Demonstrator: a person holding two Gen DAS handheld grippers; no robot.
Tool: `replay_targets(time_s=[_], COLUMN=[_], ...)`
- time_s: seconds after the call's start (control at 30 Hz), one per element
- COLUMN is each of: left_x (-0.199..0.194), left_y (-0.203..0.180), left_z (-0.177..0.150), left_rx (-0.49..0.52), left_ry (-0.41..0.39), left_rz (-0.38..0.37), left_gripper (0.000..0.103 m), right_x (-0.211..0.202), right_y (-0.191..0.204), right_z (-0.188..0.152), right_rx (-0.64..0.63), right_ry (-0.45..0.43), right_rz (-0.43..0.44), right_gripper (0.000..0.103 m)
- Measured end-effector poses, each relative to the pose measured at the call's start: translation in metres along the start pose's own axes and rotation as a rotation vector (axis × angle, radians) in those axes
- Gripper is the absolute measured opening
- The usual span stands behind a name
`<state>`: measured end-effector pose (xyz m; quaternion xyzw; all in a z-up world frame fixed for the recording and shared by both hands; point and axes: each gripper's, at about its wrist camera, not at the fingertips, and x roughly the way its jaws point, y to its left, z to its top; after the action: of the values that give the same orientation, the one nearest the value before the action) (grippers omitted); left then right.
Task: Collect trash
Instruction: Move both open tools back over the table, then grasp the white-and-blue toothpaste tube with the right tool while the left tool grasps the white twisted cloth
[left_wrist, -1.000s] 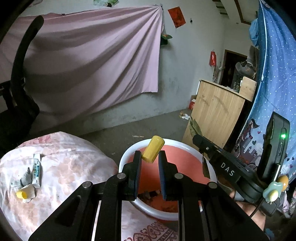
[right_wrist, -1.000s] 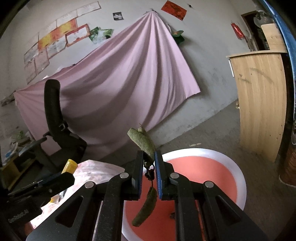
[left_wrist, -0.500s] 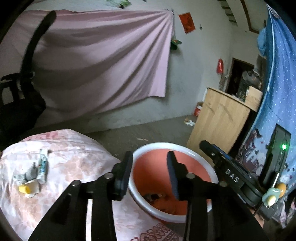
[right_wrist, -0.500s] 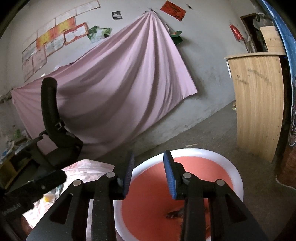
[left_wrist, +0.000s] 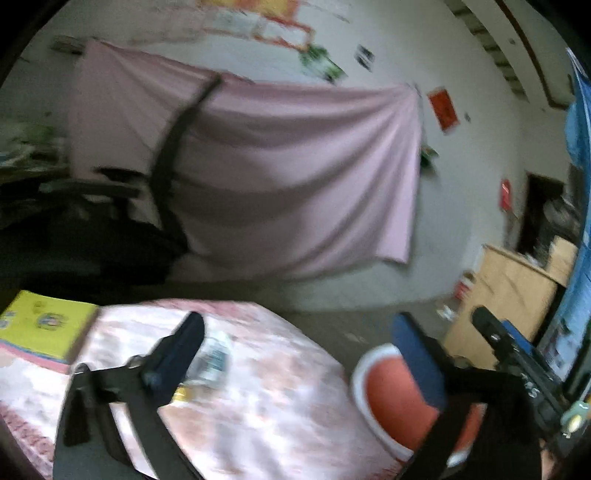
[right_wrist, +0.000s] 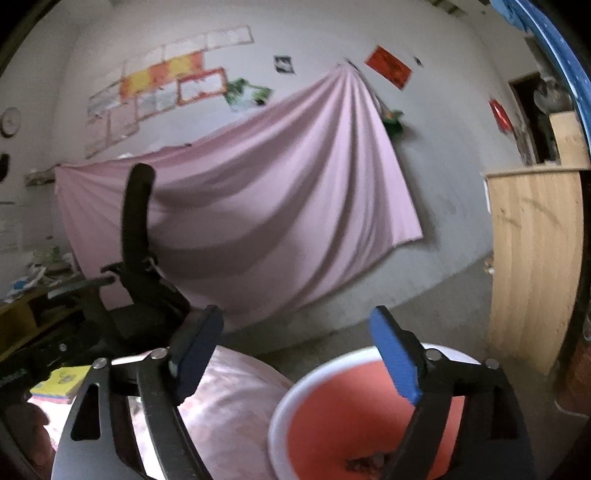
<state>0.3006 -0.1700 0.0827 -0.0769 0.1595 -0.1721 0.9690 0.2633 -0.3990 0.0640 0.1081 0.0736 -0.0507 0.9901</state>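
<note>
My left gripper hangs over the pink floral tablecloth, its jaws opening wide with nothing between them. Behind its left finger lies a small blurred trash pile: a tube wrapper and a yellow scrap. The red basin with a white rim sits at the lower right. My right gripper is over the near edge of the same basin, its jaws also opening and empty. Dark scraps lie at the basin's bottom.
A yellow book lies at the table's left end. A black office chair stands behind the table before a pink hanging sheet. A wooden cabinet stands to the right on the grey floor.
Both grippers opened. The yellow cylinder left the left jaws and the green leaf left the right jaws. The left view swung leftward from the basin toward the table.
</note>
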Motion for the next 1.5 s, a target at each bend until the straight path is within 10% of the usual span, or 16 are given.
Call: replay_targets(time_s=[0.1,0.7,0.97,1.5], left_x=[-0.017,-0.037,0.011,0.087], left_y=[0.026,0.139,0.158,0.145], left_z=[0.000,-0.013,-0.024,-0.047], left_rx=[-0.011,-0.059,-0.061,-0.004], left_ry=[-0.053,-0.094,0.098,0.500], left_rz=[0.069,0.254,0.226,0.001], left_gripper=[0.101,0.101,0.100,0.036], right_x=[-0.002,0.024,0.077,0.147], right_y=[0.017,0.117,0.131,0.161], right_z=[-0.001,-0.022,-0.036,-0.073], right_rx=[-0.017,-0.177,-0.191,-0.299], right_ry=[-0.040,-0.116,0.093,0.493], right_rz=[0.018,0.190,0.204,0.235], right_gripper=[0.103,0.103,0.103,0.051])
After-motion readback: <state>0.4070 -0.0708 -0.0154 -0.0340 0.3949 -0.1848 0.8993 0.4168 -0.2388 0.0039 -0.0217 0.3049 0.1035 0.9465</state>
